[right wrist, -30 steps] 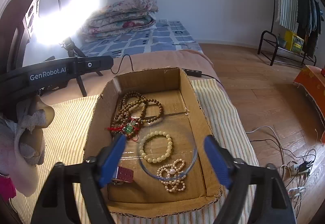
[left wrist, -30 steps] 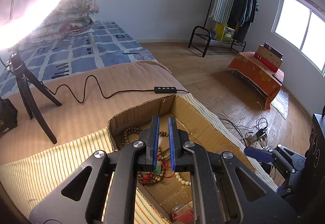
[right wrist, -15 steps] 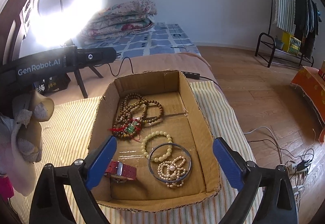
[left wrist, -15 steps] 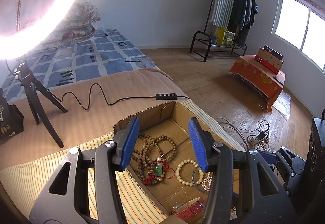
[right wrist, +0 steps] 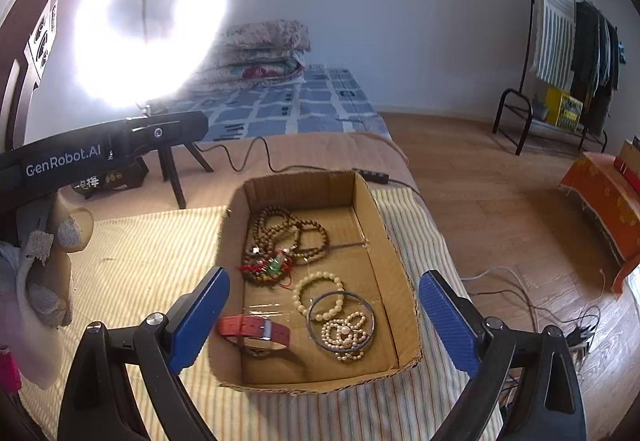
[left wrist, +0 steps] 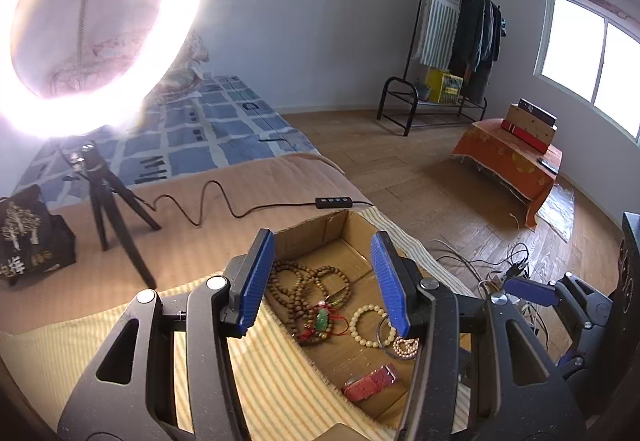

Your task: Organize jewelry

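Jewelry: brown bead strands (right wrist: 288, 237), cream bracelet (right wrist: 319, 295), red watch (right wrist: 256, 329) lying in cardboard box (right wrist: 390, 241); left hand-held gripper (left wrist: 326, 281) and right hand-held gripper (right wrist: 324, 315) both spread, empty.

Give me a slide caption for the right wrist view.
Open right gripper above a cardboard box holding wooden beads, a red watch and pearls.

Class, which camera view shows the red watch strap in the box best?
The right wrist view: the red watch strap lies whole and unobstructed on the cardboard box floor. The left wrist view shows it foreshortened near the frame bottom, beside the left gripper finger.
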Motion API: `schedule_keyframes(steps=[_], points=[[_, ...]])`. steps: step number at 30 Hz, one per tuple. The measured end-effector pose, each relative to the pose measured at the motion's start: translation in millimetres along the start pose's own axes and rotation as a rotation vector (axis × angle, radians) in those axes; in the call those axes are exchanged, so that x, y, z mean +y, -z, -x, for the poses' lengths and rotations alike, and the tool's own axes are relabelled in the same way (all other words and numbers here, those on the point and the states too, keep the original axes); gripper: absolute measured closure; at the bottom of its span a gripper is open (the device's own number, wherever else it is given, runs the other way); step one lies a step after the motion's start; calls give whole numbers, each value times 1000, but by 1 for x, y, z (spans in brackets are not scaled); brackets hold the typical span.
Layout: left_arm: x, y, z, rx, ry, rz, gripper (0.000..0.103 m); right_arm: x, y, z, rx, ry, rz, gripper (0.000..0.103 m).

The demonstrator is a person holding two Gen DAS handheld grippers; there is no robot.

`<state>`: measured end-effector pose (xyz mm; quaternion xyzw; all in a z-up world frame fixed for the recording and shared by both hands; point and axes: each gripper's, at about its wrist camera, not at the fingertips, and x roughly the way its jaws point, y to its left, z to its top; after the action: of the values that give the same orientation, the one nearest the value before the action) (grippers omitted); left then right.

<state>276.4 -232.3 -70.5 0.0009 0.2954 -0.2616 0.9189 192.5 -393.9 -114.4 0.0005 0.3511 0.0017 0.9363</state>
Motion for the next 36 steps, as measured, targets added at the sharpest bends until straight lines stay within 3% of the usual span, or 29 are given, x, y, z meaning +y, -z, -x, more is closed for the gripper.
schedule_keyframes(steps=[10,20,24,33,36], points=[[20,4,72,-64,-26,2,52,32,-3,50,-54,14,26,5],[32,36,142,-99,-77,-55,51,63,5,88,-100,16,33,0],[33,55,164,-96,-99,-77,29,69,11,98,-120,34,24,0],[31,71,193,-89,-83,-57,26,73,24,117,-146,138,-2,0],[25,76,201,-97,-90,-78,19,75,26,120,-143,162,5,0]])
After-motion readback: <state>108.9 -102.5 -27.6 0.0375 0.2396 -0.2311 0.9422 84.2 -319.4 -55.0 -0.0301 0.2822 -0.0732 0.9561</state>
